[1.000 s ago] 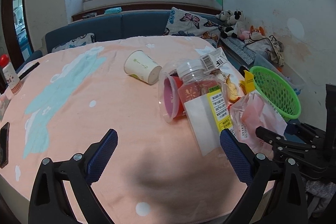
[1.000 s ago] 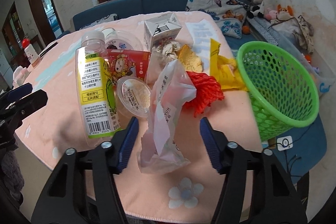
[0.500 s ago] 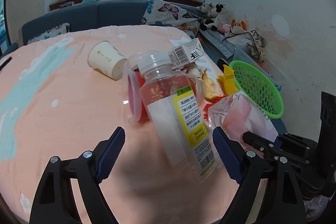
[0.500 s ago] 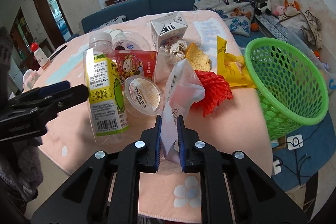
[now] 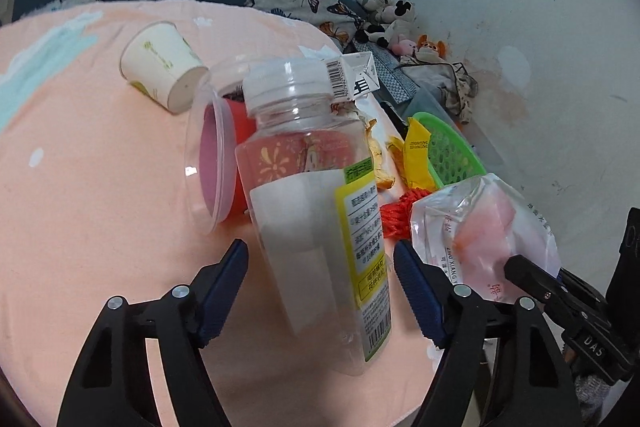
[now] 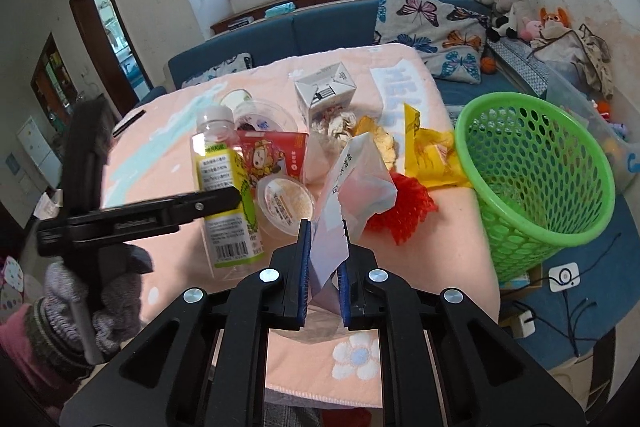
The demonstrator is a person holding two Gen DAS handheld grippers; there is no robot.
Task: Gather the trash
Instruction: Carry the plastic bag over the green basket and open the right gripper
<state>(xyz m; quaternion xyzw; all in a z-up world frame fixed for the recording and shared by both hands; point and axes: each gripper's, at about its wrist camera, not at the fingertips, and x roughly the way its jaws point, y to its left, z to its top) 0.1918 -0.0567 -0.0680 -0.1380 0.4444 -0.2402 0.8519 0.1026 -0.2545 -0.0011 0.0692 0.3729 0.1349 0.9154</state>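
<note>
Right gripper [image 6: 323, 267]: we see its blue pads clenched on the lower edge of a clear wrapper [image 6: 354, 183], which rises from the jaws above the counter's [image 6: 408, 307] near edge. Left gripper [image 5: 320, 291]: its jaws stand apart, one on either side of the base of a bottle [image 5: 316, 195] that is tilted with its white cap away from the camera; we cannot tell whether the pads touch it.

In the right wrist view the bottle stands near the counter's left side, with a sealed cup [image 6: 285, 203] just beside it and a red packet [image 6: 272, 157] behind. A red net [image 6: 404, 213] lies just right of the wrapper, with a yellow wrapper [image 6: 430, 157] beyond it near the right edge. A carton [image 6: 324, 93] stands toward the far side, crumpled paper [image 6: 340, 125] in front of it.

The green basket [image 6: 536, 171] sits off the counter's right edge, beside the yellow wrapper. In the left wrist view a paper cup [image 5: 160, 65] lies on its side toward the far edge, and a clear lid [image 5: 212, 163] leans just left of the bottle.
</note>
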